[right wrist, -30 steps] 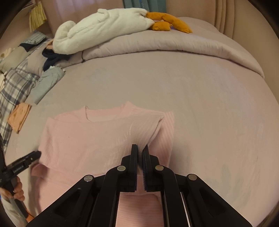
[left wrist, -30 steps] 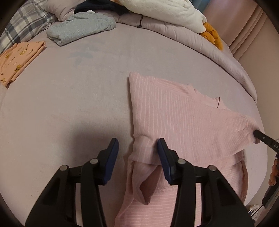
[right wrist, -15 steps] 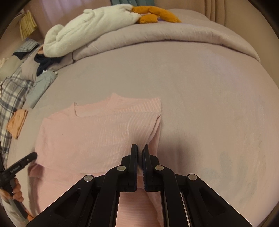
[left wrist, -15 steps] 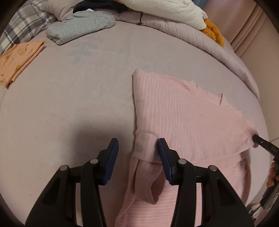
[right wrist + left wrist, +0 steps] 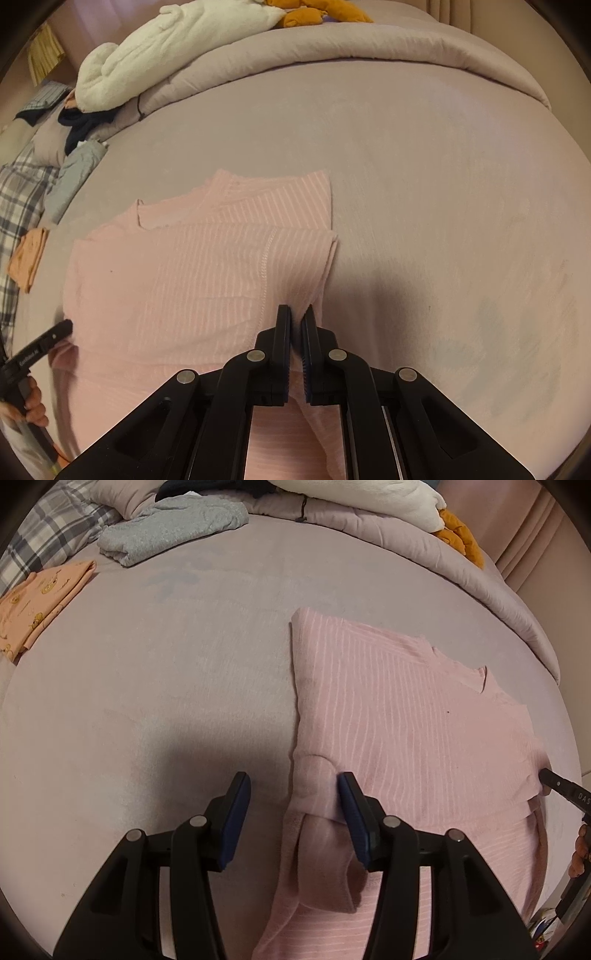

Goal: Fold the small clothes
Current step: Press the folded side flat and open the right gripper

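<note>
A pink striped shirt (image 5: 406, 720) lies on the mauve bed sheet (image 5: 166, 701), its top part folded down over its lower part. My left gripper (image 5: 295, 786) stands over the fold's left corner. Its jaws are opening, with the corner between them and the pads not pressing on it. At the other end of the fold, my right gripper (image 5: 296, 314) is shut on the shirt's (image 5: 166, 277) folded edge, low over the bed. The right gripper's tip (image 5: 554, 779) shows at the shirt's right edge, and the left one's (image 5: 55, 336) at its left edge, held by a hand.
A folded grey garment (image 5: 173, 528), a folded orange one (image 5: 40, 598) and a plaid pillow (image 5: 44, 542) lie at the far left. A rolled comforter (image 5: 332, 48) with a white blanket (image 5: 177, 48) and an orange plush (image 5: 317, 13) lines the far side. The bed's edge runs close on the right.
The right gripper has sunk with the shirt's edge, bringing the folded part lower and flatter on the bed. The left jaws stand a little wider around the corner.
</note>
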A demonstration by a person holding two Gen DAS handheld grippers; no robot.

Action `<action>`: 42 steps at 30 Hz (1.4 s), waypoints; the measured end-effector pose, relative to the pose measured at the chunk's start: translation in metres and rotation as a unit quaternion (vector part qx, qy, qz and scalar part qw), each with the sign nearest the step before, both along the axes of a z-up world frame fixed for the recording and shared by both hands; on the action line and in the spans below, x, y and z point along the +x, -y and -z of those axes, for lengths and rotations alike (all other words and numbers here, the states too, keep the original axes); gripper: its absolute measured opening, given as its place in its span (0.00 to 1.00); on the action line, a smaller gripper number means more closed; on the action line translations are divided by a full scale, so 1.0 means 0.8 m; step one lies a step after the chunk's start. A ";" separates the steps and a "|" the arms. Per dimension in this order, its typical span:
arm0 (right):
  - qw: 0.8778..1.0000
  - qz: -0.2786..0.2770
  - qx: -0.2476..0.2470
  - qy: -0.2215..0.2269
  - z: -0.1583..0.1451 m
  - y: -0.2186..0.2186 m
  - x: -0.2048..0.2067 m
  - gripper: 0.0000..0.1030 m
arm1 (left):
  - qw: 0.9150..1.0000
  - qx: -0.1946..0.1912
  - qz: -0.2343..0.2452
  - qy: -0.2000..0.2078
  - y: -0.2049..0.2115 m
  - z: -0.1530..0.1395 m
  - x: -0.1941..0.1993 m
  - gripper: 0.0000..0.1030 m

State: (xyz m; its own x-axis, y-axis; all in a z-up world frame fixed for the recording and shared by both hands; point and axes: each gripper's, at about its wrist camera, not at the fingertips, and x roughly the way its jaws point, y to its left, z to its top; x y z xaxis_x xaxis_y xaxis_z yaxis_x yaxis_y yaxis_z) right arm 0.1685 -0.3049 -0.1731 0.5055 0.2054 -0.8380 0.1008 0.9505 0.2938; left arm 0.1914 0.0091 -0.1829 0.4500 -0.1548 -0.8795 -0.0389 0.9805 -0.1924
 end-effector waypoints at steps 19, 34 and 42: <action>1.000 0.012 -0.009 -0.010 0.018 0.002 0.001 0.06 | 1.000 -0.001 -0.006 -0.002 -0.002 0.008 0.004 0.55; 1.000 0.008 -0.021 -0.003 0.023 0.007 -0.007 0.06 | 1.000 0.000 -0.012 -0.006 -0.002 0.012 0.007 0.62; 1.000 0.007 -0.028 0.003 0.024 0.005 -0.008 0.06 | 1.000 0.000 -0.012 -0.005 -0.003 0.012 0.010 0.67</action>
State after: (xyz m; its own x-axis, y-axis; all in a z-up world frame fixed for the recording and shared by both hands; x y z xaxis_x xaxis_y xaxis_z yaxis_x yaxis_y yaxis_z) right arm 0.1619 -0.3092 -0.1922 0.5131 0.1519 -0.8448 0.1116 0.9640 0.2412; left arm 0.1996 0.0117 -0.1925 0.4440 -0.1445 -0.8843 -0.0635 0.9793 -0.1919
